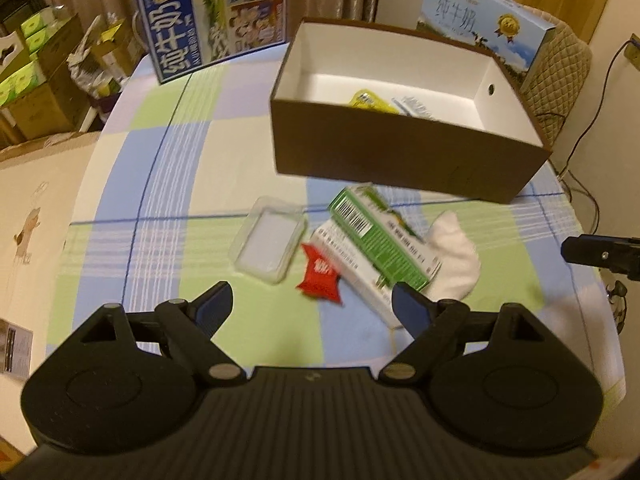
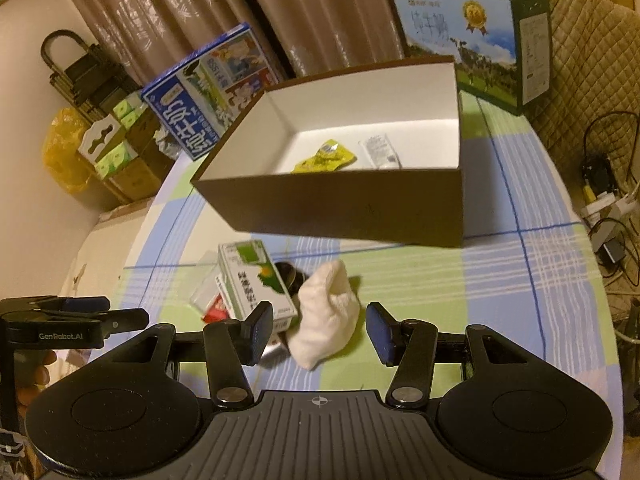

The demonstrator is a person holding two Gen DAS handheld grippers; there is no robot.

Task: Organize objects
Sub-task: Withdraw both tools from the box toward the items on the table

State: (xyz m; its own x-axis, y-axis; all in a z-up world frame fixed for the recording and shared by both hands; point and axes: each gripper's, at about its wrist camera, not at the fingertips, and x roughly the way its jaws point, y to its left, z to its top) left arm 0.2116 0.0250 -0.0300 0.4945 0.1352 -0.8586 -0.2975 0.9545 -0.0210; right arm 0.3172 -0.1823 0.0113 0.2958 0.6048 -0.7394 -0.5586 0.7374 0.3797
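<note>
While both tools gape empty, the right tool (image 2: 318, 330) straddles the sock (image 2: 326, 316) and the left tool (image 1: 312, 306) hangs near the red packet (image 1: 321, 274), box (image 1: 400, 160) beyond.

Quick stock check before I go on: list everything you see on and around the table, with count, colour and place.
storage box: 1, brown, white inside, table's far side
yellow packet: 1, in box
white sachet: 1, in box
green carton: 1, table centre, atop white carton
white carton: 1, beneath it
red packet: 1, beside cartons
clear tray: 1, left of cartons
white sock: 1, between right tool's fingers
milk cases: 2, blue, behind box
left tool: open
right tool: open
</note>
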